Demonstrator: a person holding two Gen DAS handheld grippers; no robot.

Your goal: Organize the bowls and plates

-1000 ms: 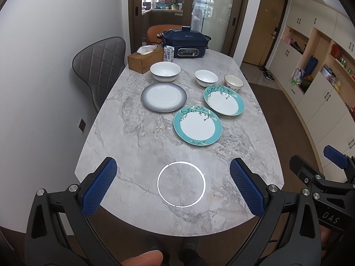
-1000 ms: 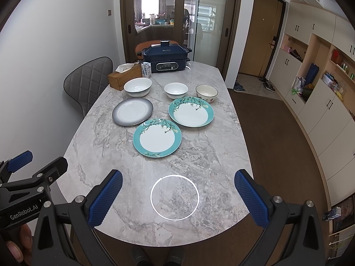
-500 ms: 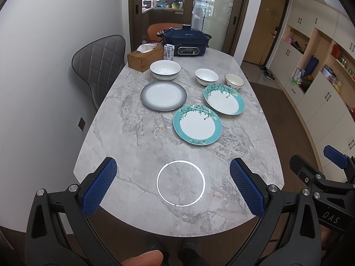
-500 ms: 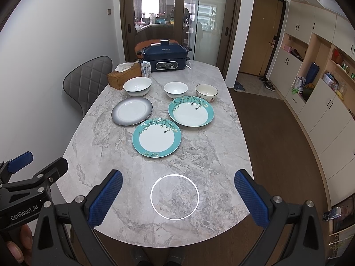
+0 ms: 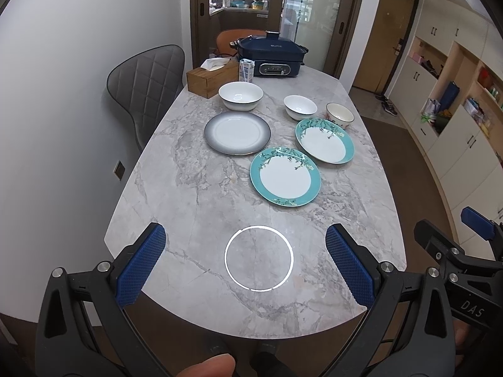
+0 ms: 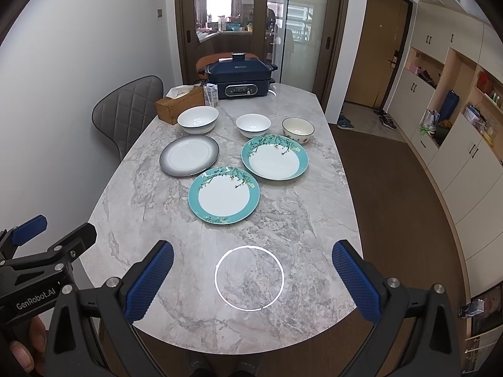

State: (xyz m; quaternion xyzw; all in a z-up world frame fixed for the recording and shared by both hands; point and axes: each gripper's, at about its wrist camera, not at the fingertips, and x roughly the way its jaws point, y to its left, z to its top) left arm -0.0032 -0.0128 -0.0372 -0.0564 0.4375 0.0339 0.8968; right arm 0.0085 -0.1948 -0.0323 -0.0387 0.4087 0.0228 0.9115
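Left wrist view shows your left tongs (image 5: 243, 259) with fingers wide apart and empty above the near end of the marble table (image 5: 188, 194), and the right tongs (image 6: 251, 278) are just as wide apart and empty beside them, so nothing is stacked yet and the step in hand looks like the first reach. Working left to right ahead of the tongs: the grey-rimmed plate (image 5: 237, 132) lies far ahead and left, with the large white bowl (image 5: 240, 95) just beyond it; the near teal plate (image 5: 285, 180) sits closest, ahead and slightly right; the far teal plate (image 5: 324, 140) is beyond that to the right, its far rim near or touching the cream bowl (image 5: 340, 115), with the small white bowl (image 5: 300, 107) just left of that. You would probably do best to start with the near teal plate, since it is the shortest reach. Come in low and level, slip one finger under the rim at its near edge, and close gently; glazed china on polished stone will likely skid if you push sideways. Keep the other tongs clear of the bowls.
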